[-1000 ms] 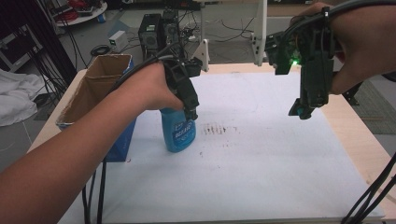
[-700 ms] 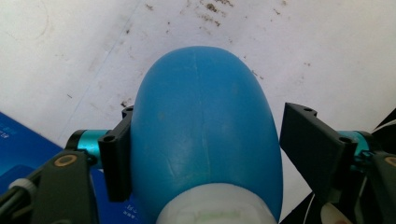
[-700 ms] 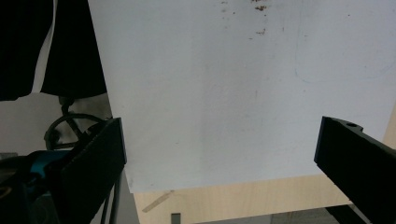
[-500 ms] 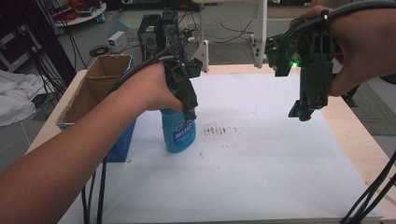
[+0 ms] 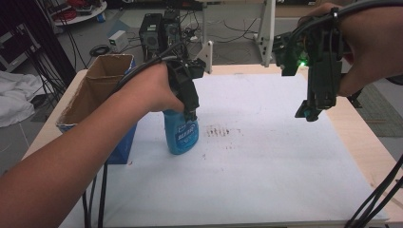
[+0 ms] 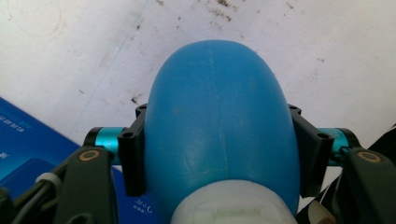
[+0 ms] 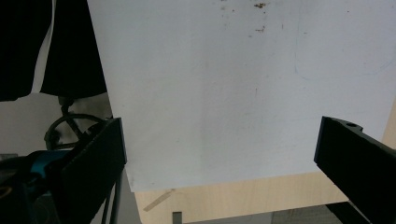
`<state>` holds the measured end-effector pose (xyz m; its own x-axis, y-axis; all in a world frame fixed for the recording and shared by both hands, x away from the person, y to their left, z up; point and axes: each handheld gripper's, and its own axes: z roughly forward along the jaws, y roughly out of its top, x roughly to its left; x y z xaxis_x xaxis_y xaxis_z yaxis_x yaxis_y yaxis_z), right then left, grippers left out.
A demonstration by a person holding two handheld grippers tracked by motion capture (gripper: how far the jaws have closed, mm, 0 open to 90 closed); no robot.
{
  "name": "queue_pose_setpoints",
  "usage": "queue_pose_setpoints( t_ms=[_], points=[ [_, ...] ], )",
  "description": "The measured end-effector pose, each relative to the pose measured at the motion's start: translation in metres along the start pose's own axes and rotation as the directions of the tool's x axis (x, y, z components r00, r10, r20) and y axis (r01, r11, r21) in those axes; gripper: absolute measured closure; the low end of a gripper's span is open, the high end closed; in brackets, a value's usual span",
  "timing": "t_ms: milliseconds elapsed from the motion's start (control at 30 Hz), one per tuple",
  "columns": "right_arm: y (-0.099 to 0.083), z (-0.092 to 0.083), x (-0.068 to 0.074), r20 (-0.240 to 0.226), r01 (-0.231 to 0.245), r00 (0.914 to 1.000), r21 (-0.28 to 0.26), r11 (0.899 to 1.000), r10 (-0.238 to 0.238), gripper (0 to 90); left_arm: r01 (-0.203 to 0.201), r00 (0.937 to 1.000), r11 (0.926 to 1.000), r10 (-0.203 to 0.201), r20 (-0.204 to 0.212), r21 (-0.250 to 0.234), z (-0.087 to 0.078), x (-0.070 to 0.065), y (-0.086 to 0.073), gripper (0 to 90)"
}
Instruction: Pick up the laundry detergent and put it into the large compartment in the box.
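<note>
Blue bottle (image 5: 181,135): upright on the bench (image 5: 266,171), just right of the cardboard box (image 5: 97,90), probably its destination. Your left hand-held gripper (image 5: 191,114) has just been closing and now clamps the bottle's shoulders. Your right hand-held gripper (image 5: 311,111) hangs released, far right, clear.

Blue bottle (image 6: 219,126) — smooth matt plastic; box (image 5: 97,92) — cardboard.

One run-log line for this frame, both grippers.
left hand-held gripper: just closed on blue bottle, upright on table | right hand-held gripper: open, empty, above table | box: left of bottle
</note>
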<state>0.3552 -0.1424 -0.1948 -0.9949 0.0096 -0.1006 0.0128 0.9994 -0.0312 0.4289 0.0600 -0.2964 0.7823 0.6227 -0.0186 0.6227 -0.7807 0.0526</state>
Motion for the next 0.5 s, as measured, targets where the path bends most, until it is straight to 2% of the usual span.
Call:
queue_pose_setpoints(
  t_ms=[133,400,500],
  points=[
    [0.0,0.0,0.0,0.0,0.0,1.0,-0.002,1.0,0.0,1.3,0.004,1.0,1.0,-0.004,0.006,-0.006,0.0,0.001,0.0,36.9],
    [0.002,0.0,0.001,-0.001,0.012,0.9999,0.005,1.0,-0.012,1.3,-0.022,0.9994,0.9996,0.023,0.027,-0.018,-0.003,0.004,-0.003,37.6],
    [0.003,-0.001,0.002,-0.001,0.006,1.0,0.003,1.0,-0.006,1.3,-0.04,0.9985,0.999,0.041,0.037,-0.021,-0.015,0.001,-0.006,37.6]
  ],
)
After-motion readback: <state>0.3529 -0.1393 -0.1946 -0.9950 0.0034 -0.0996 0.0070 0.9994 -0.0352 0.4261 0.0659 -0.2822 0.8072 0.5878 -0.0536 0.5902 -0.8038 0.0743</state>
